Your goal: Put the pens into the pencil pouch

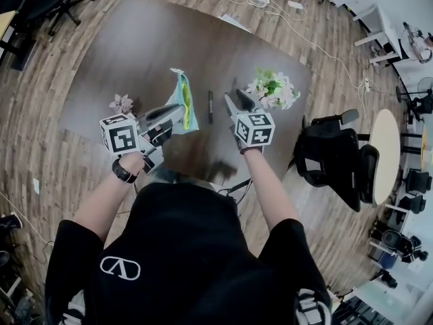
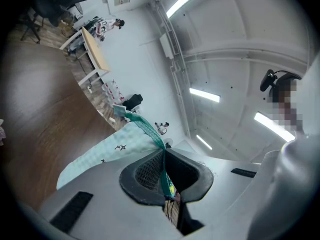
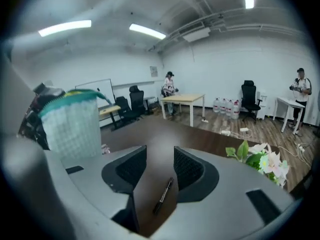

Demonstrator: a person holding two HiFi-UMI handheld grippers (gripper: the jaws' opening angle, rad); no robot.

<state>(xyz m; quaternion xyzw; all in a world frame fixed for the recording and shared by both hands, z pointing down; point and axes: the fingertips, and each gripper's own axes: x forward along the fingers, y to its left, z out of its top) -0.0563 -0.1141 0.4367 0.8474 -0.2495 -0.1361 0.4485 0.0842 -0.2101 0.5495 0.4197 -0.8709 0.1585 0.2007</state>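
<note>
We're clenching L claw (image 2: 164, 176) on 1 pencil pouch (image 2: 112, 149). We're holding R claw (image 3: 160, 168) released, jaws apart; 1 pen (image 3: 163, 195) lying on table (image 3: 150, 134) beyond the gap, 1 flower bunch (image 3: 262, 161) to claw's right.

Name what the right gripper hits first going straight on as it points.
Likely the black pen on the table, lined up between the open jaws of the right gripper; depth is unclear, perhaps tabletop first.
</note>
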